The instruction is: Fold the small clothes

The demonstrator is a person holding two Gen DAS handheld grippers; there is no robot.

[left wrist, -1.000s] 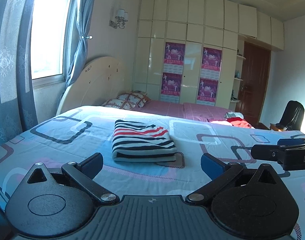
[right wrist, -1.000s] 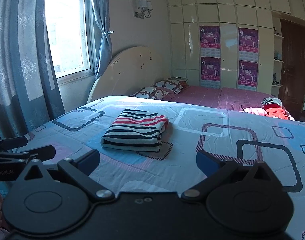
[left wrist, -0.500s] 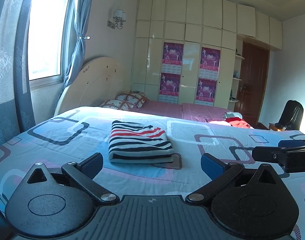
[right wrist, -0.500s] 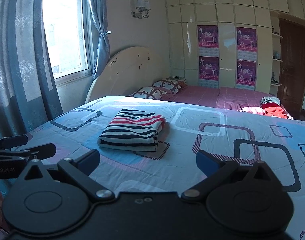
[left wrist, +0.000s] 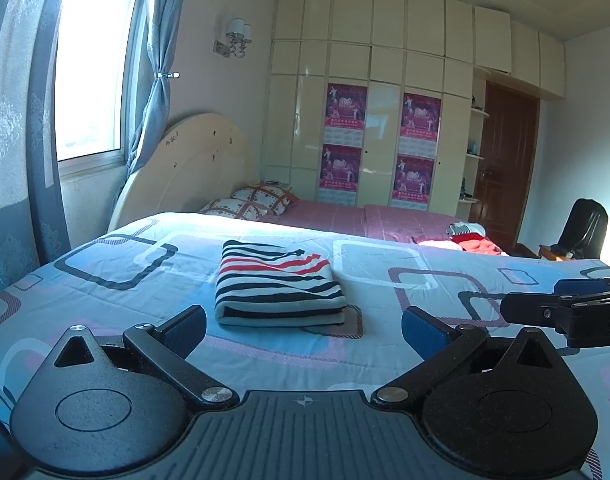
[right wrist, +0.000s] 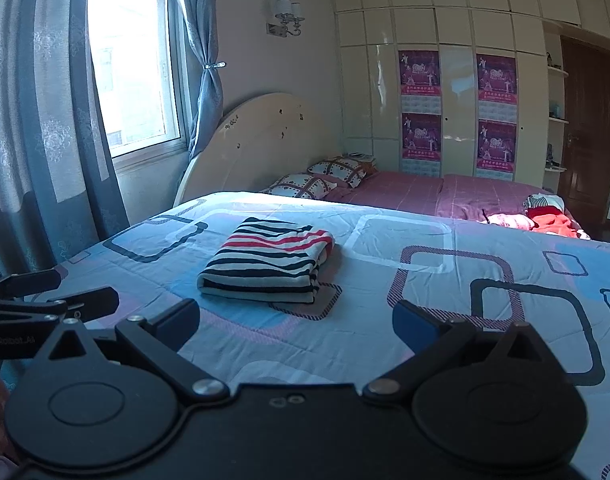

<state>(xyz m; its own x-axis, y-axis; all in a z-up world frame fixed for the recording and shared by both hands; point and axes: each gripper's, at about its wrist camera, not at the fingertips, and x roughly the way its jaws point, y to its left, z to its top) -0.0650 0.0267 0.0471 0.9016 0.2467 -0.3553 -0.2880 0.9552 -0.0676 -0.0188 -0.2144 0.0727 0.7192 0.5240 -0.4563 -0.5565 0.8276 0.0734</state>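
Folded striped garment [left wrist: 279, 284] on patterned bedspread [left wrist: 105, 280].
Left gripper [left wrist: 303, 330] and right gripper [right wrist: 295, 322]: fingers spread, empty; side label reads "enRobot.AI".

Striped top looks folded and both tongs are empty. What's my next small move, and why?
Probably swing toward the unfolded red clothes heaped at the far right of the bed. The striped top already lies in a neat folded stack on the quilt, and the left tongs and right tongs are both open, short of it, holding nothing.

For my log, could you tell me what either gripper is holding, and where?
Nothing: left gripper and right gripper are open; striped garment lies folded on the bed.
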